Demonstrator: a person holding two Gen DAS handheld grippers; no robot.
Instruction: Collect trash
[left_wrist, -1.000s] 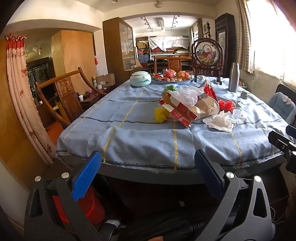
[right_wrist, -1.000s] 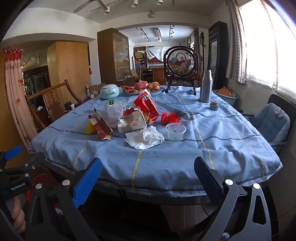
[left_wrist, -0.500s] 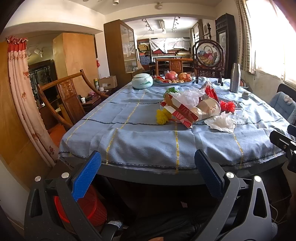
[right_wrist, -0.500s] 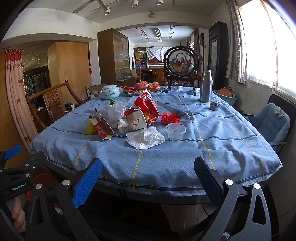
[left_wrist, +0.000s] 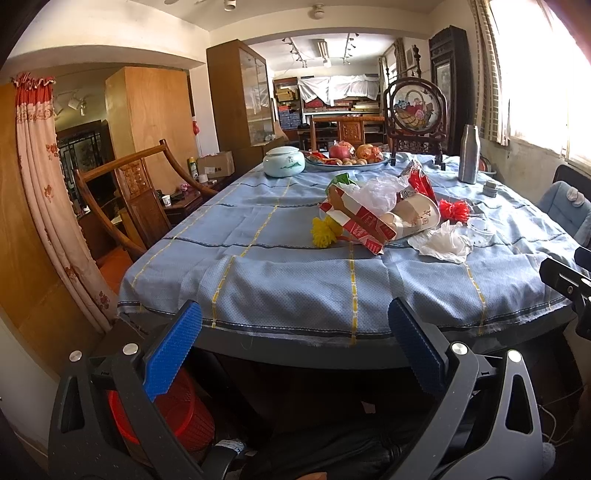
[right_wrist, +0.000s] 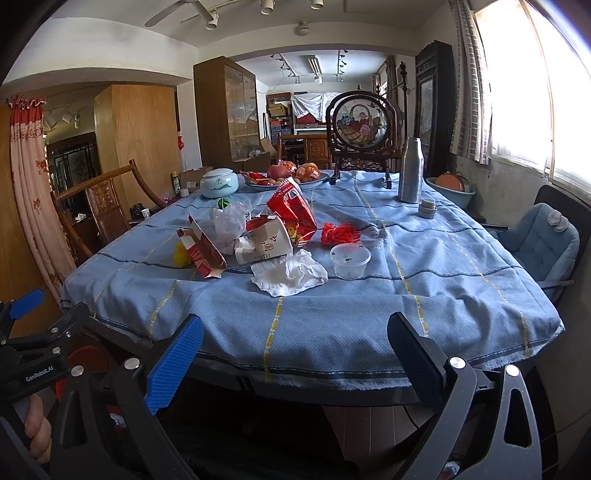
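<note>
A heap of trash lies mid-table on the blue cloth: a red and white carton (left_wrist: 360, 221) (right_wrist: 201, 251), a paper cup (left_wrist: 415, 218) (right_wrist: 266, 242), a crumpled white napkin (left_wrist: 441, 242) (right_wrist: 290, 273), a clear plastic bag (left_wrist: 373, 192) (right_wrist: 227, 221), a red snack bag (right_wrist: 293, 212), a small clear plastic cup (right_wrist: 349, 260) and a red tuft (right_wrist: 340, 232). My left gripper (left_wrist: 293, 347) is open and empty, held before the table's near edge. My right gripper (right_wrist: 293, 350) is open and empty, also short of the edge.
A red basket (left_wrist: 162, 417) stands on the floor under the table at left. On the table's far end are a pale lidded jar (left_wrist: 283, 161), a fruit plate (left_wrist: 347, 157), a steel bottle (right_wrist: 410, 170) and a framed screen (right_wrist: 360, 123). A wooden chair (left_wrist: 136, 199) stands left; a cushioned chair (right_wrist: 539, 243) right.
Both grippers have risen slightly and edged toward the table. Both stay open and empty.
</note>
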